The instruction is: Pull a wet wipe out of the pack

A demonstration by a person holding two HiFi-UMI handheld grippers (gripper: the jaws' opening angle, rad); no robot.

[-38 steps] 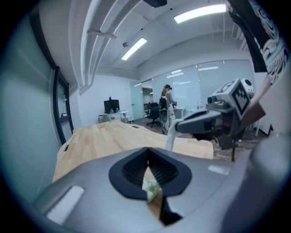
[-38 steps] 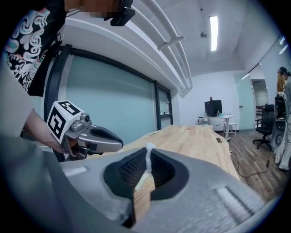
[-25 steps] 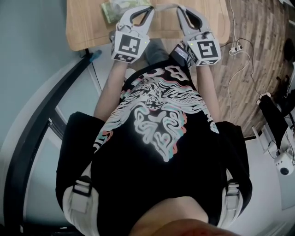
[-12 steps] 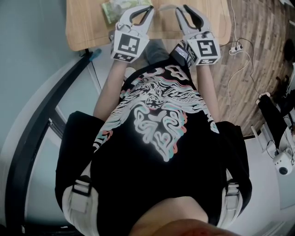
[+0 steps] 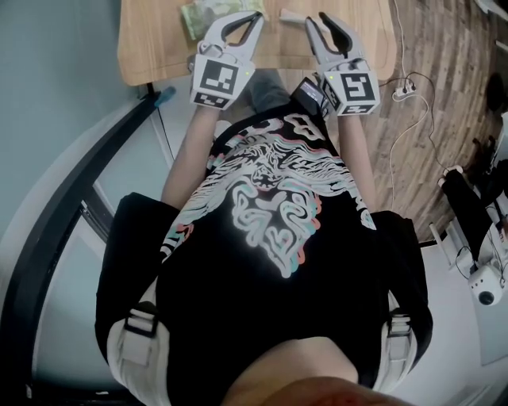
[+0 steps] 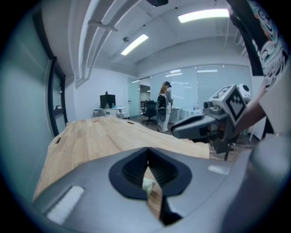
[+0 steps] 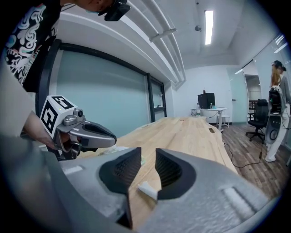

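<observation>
At the upper middle of the head view the person holds both tools out over the near edge of the wooden tabletop (image 5: 151,47), marker cubes toward the body. The left tool (image 5: 256,17) is closed: in its own view the two dark pads meet at their tips (image 6: 148,157) with nothing clamped between them, and only a thin slit lower down shows a sliver of wood and something pale green. The right tool (image 5: 316,19) has its jaws apart, having just been opening; in its own view (image 7: 148,159) the gap between the pads is clear, and through it a small white wipe (image 7: 148,190) lies loose on the wood, touched by neither pad. In the head view that white wipe (image 5: 290,14) sits just beyond the right tool's tips, between the two tools. The green pack (image 5: 202,17) lies on the tabletop at the top of the frame, just left of the left tool's tips and well apart from the right tool. Beyond them the long tabletop runs away toward a far desk with a monitor (image 7: 207,101), and a person with a backpack (image 6: 163,107) stands by office chairs near glass walls.
</observation>
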